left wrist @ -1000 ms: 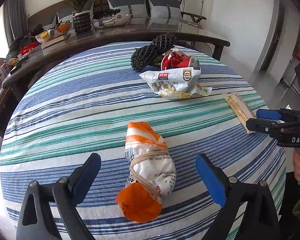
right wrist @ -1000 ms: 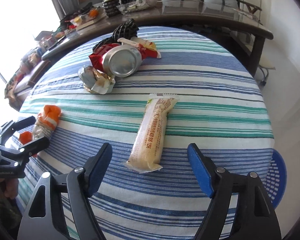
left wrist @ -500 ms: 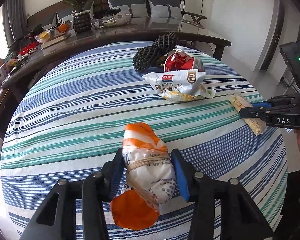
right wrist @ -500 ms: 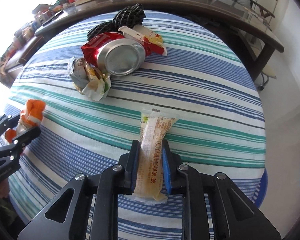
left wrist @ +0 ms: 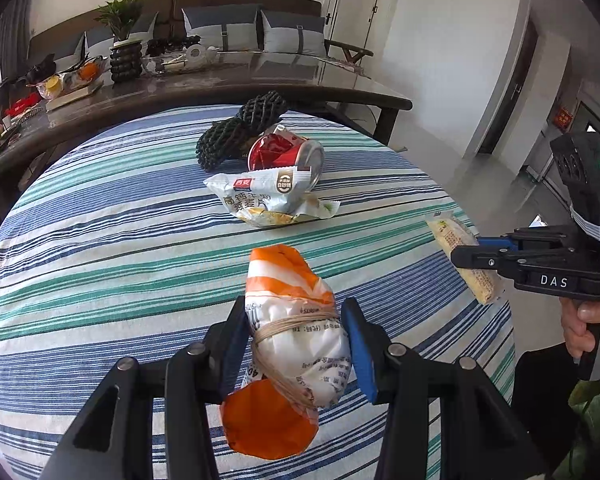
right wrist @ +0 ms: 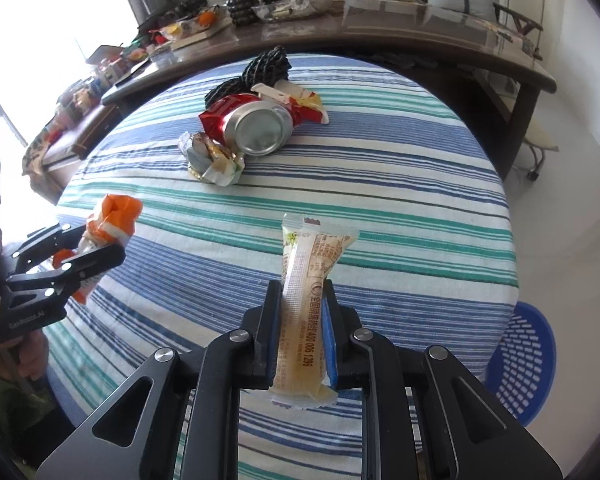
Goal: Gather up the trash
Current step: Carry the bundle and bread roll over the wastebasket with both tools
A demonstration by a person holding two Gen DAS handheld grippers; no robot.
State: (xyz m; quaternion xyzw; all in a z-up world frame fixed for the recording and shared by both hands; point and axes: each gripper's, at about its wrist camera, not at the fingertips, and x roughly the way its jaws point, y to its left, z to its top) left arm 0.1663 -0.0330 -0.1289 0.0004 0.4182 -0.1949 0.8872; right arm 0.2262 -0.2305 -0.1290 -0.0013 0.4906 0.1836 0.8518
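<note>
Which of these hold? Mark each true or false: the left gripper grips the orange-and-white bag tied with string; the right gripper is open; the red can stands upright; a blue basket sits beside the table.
1. The left gripper is shut on the orange-and-white plastic bag tied with string. True.
2. The right gripper is open and holds nothing. False: it is shut on the long pale yellow snack wrapper.
3. The red aluminium can stands upright. False: it lies on its side on the striped tablecloth.
4. A blue perforated plastic basket sits off the table's edge. True.
</note>
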